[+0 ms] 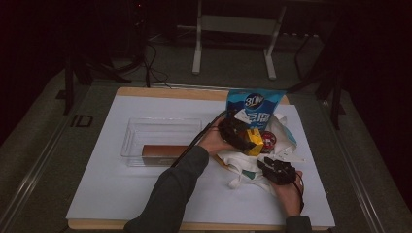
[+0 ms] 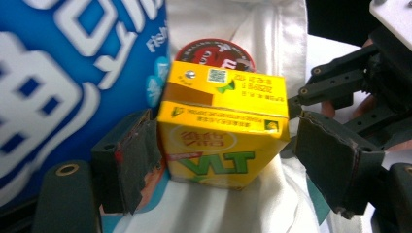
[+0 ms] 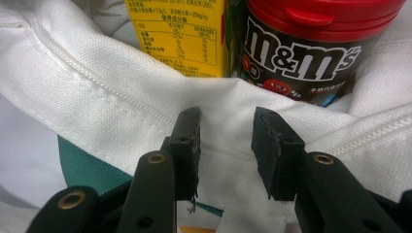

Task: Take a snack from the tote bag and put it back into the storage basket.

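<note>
Packing step in hand: yellow drink carton [image 2: 224,128] goes into the white tote bag [image 1: 243,167].

Left gripper [image 1: 245,138] has the carton between its jaws. The near pad is against one side; the far pad stands off with a gap showing, so the jaws are apart, not clamped.

Right gripper [image 3: 226,145], at 5 o'clock of the carton in the high view, has jaws parted over the bag's hem, cloth between them but not pinched.

Carton sits in the bag mouth, just beside the M&M's tub [image 3: 311,46] and at 6 o'clock of the blue snack bag [image 1: 253,104].

Judgement: hold the hem down and wide, and seat the carton without knocking the tub.

Carton's long axis appears to run upright, spout end toward the left gripper's camera.
</note>
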